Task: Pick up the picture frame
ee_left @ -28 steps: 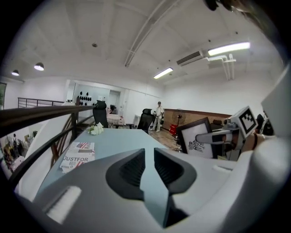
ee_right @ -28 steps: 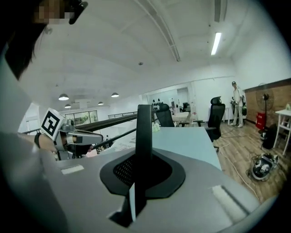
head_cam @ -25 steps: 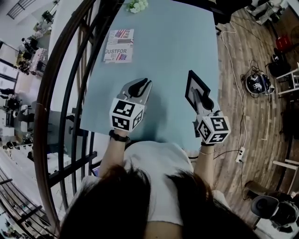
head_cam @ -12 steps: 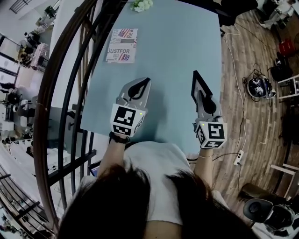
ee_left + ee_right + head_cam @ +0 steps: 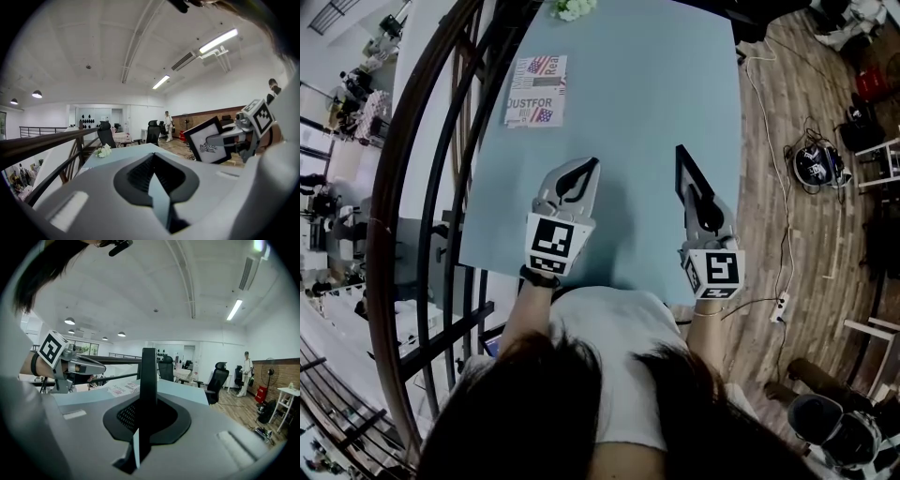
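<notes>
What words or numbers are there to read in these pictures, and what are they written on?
"JUSTFOR": on the printed sheet on the table; its other lines are too blurred to read.
Picture frame: only a small dark drawing, no readable words.
Marker cubes: black-and-white patterns, not letters.

Both forearms reach forward from the torso, side by side and well apart. A dark band point(image 5: 539, 276) circles the left wrist. The left gripper point(image 5: 592, 163) points ahead and slightly downward, its jaws pressed together with nothing between them. The right gripper point(image 5: 691, 187) points the same way, its jaws clamped on the lower edge of the picture frame point(image 5: 683, 167), which stands upright in the grip.
</notes>
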A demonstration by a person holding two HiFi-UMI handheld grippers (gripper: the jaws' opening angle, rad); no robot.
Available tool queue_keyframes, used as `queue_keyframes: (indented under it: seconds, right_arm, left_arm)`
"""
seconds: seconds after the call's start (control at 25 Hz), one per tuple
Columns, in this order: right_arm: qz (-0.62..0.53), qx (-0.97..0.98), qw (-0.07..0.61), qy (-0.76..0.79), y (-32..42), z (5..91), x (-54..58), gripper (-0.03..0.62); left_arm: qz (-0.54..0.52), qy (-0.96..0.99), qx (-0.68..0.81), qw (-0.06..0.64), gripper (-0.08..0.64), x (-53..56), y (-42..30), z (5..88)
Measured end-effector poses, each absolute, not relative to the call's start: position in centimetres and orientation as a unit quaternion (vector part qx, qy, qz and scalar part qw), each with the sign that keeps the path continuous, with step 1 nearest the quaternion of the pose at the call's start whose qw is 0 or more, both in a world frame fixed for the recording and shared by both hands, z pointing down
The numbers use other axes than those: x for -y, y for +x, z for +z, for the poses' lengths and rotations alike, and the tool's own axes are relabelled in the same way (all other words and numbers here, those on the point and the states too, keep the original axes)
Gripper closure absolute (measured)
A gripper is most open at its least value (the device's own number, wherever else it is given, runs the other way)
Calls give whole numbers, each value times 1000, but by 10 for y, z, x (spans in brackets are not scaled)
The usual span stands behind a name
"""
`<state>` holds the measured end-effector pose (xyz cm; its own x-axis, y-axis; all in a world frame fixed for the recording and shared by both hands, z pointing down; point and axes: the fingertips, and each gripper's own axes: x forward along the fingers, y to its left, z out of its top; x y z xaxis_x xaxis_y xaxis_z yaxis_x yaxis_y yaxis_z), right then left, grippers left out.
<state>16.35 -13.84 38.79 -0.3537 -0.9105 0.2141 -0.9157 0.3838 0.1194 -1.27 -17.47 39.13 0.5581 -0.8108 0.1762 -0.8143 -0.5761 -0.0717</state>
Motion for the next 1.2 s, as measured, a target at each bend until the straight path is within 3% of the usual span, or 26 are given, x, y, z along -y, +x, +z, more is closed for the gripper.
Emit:
queue_keyframes:
  seconds: [1.2]
  right_arm:
    - [51,815,117,565,178,404,135,578]
  left_arm:
    - [99,888,447,47,502,170,-10,411]
